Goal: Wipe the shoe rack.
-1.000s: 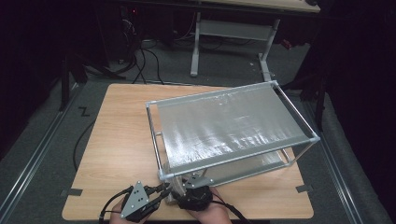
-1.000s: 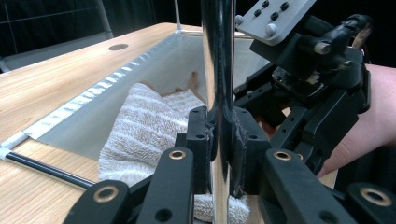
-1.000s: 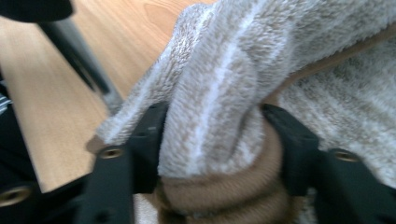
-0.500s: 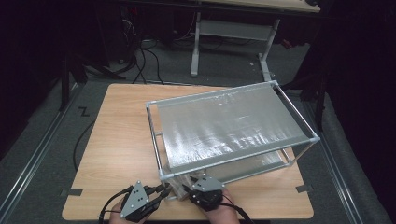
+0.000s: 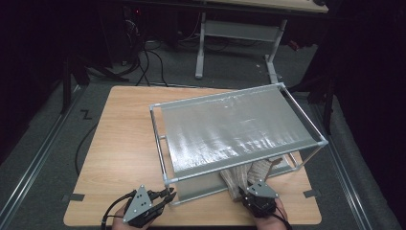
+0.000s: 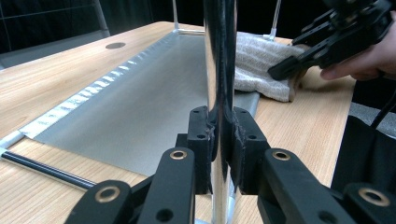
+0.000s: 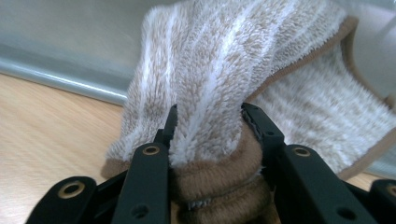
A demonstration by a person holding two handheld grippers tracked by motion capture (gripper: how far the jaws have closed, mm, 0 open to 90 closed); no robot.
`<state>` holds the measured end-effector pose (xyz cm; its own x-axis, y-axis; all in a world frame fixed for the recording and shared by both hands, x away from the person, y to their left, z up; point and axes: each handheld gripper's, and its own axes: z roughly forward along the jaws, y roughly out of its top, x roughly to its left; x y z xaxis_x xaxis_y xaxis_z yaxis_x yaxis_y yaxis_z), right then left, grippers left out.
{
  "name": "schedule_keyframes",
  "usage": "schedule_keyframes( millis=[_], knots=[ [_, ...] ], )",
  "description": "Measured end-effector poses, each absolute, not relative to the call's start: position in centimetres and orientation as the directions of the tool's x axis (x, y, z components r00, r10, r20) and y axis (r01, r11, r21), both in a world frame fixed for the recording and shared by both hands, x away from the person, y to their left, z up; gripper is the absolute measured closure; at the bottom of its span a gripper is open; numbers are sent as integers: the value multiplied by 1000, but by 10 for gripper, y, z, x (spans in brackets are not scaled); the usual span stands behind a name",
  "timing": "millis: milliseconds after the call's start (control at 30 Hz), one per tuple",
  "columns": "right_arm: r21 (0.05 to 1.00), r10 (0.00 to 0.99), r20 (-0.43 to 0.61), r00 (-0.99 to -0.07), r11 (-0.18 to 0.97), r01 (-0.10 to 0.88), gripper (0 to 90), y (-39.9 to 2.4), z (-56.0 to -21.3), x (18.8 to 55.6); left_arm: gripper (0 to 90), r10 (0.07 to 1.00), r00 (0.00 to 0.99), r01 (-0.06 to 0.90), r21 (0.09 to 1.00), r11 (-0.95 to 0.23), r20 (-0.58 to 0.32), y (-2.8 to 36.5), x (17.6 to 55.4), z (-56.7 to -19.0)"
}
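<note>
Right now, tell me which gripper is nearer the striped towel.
Right. The right gripper is clamped on the striped towel at the rack's near edge; the left gripper grips the rack's corner post, off to the towel's side.

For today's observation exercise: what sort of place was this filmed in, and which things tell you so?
Probably a lab or workshop, not a home: a lone wooden table on grey floor, loose cables behind it, and a metal-legged workbench in a darkened room.

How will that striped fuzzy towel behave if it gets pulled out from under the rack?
Probably floppy: the towel bunches and folds where the right tool pinches it. Its fluffy pile suggests it is light and unlikely to slip. It may drag against the rack shelf it lies under.
</note>
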<state>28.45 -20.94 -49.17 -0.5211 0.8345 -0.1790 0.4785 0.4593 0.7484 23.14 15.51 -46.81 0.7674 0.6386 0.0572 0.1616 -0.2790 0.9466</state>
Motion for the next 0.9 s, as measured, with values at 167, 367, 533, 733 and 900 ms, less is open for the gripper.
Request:
schedule_keyframes(
  millis=[167, 367, 533, 733, 900],
  knots=[
    [735, 832, -202, -517, 478, 481, 660, -204, -496, 295, 797, 646, 761, 161, 948, -274, 57, 156, 234, -469],
    [743, 841, -191, -505, 461, 486, 661, -197, -497, 316, 796, 656, 753, 158, 951, -267, 59, 157, 242, -470],
    [749, 845, -187, -501, 453, 484, 661, -193, -498, 331, 796, 661, 748, 155, 953, -259, 58, 159, 248, -471],
    [784, 852, -177, -493, 424, 453, 659, -197, -495, 329, 795, 661, 748, 149, 954, -259, 62, 158, 249, -471],
    [837, 872, -152, -466, 365, 408, 657, -211, -482, 309, 796, 649, 759, 146, 955, -259, 60, 157, 254, -471]
  ],
)
